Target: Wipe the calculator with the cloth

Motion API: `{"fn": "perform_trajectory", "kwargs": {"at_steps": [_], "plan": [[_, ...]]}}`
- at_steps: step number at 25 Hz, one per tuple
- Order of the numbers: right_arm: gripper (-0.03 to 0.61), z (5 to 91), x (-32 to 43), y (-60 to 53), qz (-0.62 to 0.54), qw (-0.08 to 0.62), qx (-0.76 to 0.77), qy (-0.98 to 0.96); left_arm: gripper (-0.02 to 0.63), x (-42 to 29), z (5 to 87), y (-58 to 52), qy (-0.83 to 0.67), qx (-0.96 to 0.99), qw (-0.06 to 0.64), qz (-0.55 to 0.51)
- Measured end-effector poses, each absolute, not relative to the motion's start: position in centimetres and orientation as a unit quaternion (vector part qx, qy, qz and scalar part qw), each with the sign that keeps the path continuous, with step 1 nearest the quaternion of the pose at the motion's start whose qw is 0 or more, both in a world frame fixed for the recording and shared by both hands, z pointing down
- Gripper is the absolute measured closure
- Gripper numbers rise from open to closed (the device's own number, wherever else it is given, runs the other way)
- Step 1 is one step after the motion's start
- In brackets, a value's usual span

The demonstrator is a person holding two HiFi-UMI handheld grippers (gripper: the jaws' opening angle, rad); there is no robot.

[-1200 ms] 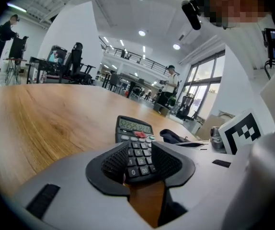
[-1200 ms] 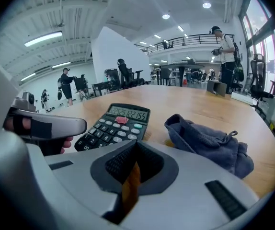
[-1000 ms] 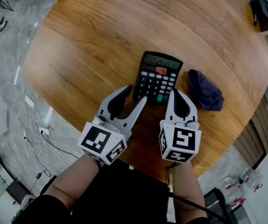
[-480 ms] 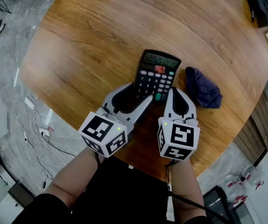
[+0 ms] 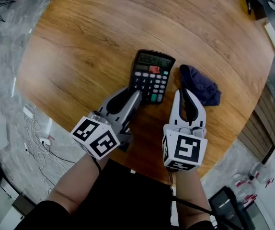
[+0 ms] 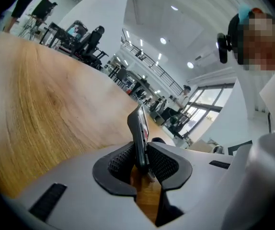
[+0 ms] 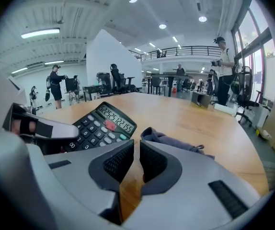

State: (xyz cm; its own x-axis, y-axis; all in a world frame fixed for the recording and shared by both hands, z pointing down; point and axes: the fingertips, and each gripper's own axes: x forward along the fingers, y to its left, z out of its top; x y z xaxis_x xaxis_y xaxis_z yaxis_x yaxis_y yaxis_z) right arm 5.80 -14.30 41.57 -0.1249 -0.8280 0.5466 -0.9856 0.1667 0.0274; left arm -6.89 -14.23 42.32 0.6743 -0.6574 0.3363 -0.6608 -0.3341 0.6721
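Observation:
A black calculator (image 5: 151, 75) lies on the round wooden table (image 5: 99, 28), with a crumpled dark blue cloth (image 5: 200, 87) just to its right. My left gripper (image 5: 135, 96) is at the calculator's near left corner, its jaws closing. In the left gripper view the calculator (image 6: 138, 128) stands edge-on between the pads (image 6: 123, 162), which press on it. My right gripper (image 5: 180, 94) hovers shut and empty beside the cloth's near left end. In the right gripper view the cloth (image 7: 168, 140) is just beyond the right gripper (image 7: 136, 155), with the calculator (image 7: 97, 126) to the left.
The table's near edge runs just under both grippers. Cables (image 5: 34, 128) lie on the grey floor at the left. A white object (image 5: 271, 37) rests at the table's far right rim. Bare wood stretches beyond the calculator.
My left gripper rolled, spread its jaws around the calculator's near left corner, then closed onto it. My right gripper lifted and shifted toward the cloth, still shut.

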Motion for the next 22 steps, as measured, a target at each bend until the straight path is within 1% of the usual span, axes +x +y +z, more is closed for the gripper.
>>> {"fn": "perform_trajectory", "kwargs": {"at_steps": [3,4,6,7,11,15,18,20,22], "plan": [[0.558,40.9,7.6,-14.4,0.183,0.218,0.627,-0.725,0.535,-6.8,42.0,-14.3,-0.404,0.806,0.432,-0.027],[0.534,41.0,8.2,-14.4,0.188,0.219,0.626,-0.724,0.540,-6.7,41.9,-14.3,-0.404,0.804,0.435,-0.034],[0.457,41.3,9.3,-14.4,0.196,0.225,0.624,-0.722,0.543,-6.4,41.6,-14.3,-0.403,0.804,0.436,-0.041],[0.437,41.4,9.9,-14.5,0.196,0.230,0.626,-0.719,0.545,-6.3,41.5,-14.4,-0.402,0.804,0.435,-0.042],[0.433,42.1,11.6,-14.9,0.174,0.272,0.636,-0.701,0.545,-6.3,41.4,-14.4,-0.398,0.803,0.440,-0.046],[0.433,44.8,12.1,-15.0,0.206,0.316,0.623,-0.685,0.545,-6.1,41.2,-14.6,-0.396,0.804,0.441,-0.042],[0.433,45.7,12.5,-15.1,0.205,0.342,0.621,-0.675,0.545,-6.1,41.2,-14.6,-0.392,0.805,0.443,-0.044],[0.434,45.8,12.6,-15.3,0.202,0.345,0.619,-0.676,0.545,-6.1,41.1,-14.6,-0.390,0.804,0.447,-0.048],[0.461,45.7,12.8,-15.3,0.201,0.334,0.622,-0.679,0.545,-6.1,41.1,-14.6,-0.389,0.801,0.451,-0.051]]}}
